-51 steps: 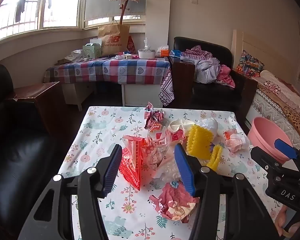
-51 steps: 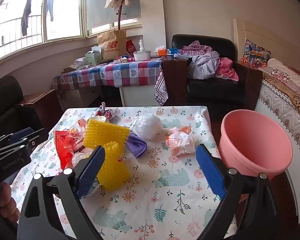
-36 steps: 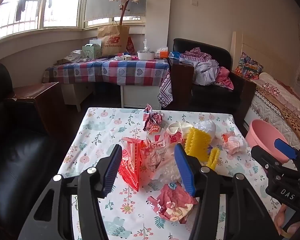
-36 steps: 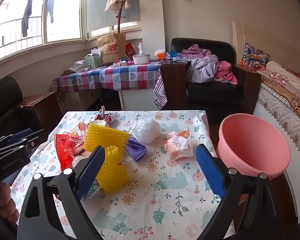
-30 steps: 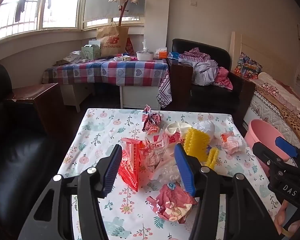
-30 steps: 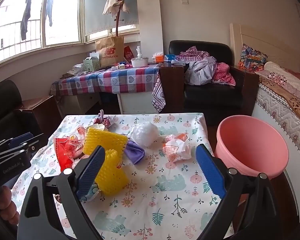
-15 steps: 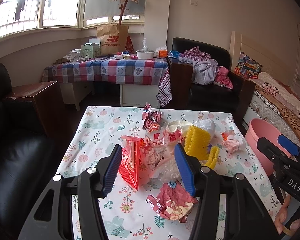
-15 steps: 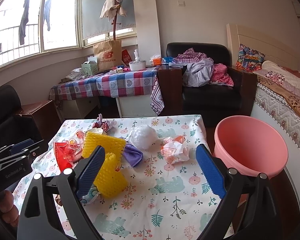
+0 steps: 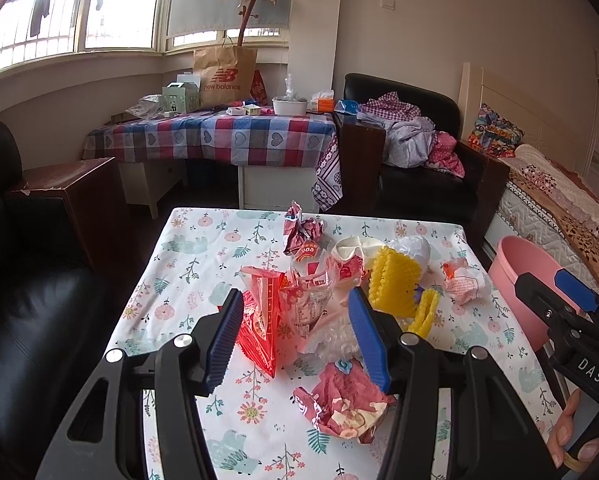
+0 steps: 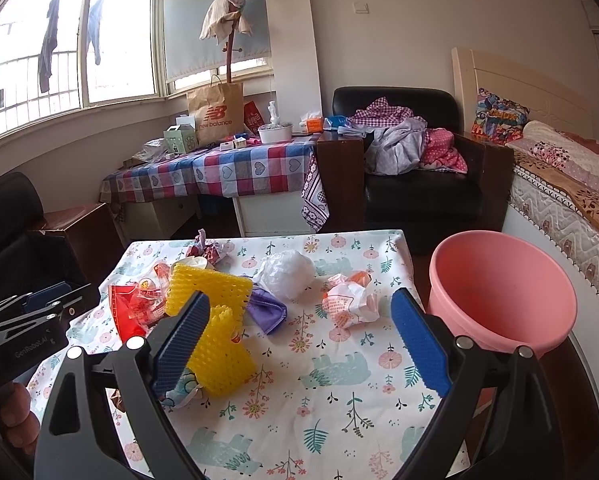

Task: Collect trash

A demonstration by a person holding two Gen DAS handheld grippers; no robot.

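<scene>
Trash lies on a floral tablecloth table (image 9: pixel 187 264): a red snack bag (image 9: pixel 261 320), clear wrappers (image 9: pixel 311 296), a crumpled pink wrapper (image 9: pixel 343 400), yellow foam nets (image 10: pixel 209 288), a purple wrapper (image 10: pixel 267 310), a white plastic ball (image 10: pixel 285 270) and a crumpled white-orange wrapper (image 10: pixel 349 302). A pink bucket (image 10: pixel 499 284) stands off the table's right edge. My left gripper (image 9: pixel 297 340) is open above the red bag and wrappers. My right gripper (image 10: pixel 299 340) is open wide above the near table, empty.
A black sofa (image 9: pixel 27 300) stands left of the table. Behind are a checkered-cloth table (image 9: pixel 219 136) with a paper bag, a black armchair (image 10: pixel 415 176) piled with clothes, and a bed (image 10: pixel 571 200) at the right.
Both grippers have drawn back and risen a little, so the table looks smaller and farther. Both stay open and the trash has not moved.
</scene>
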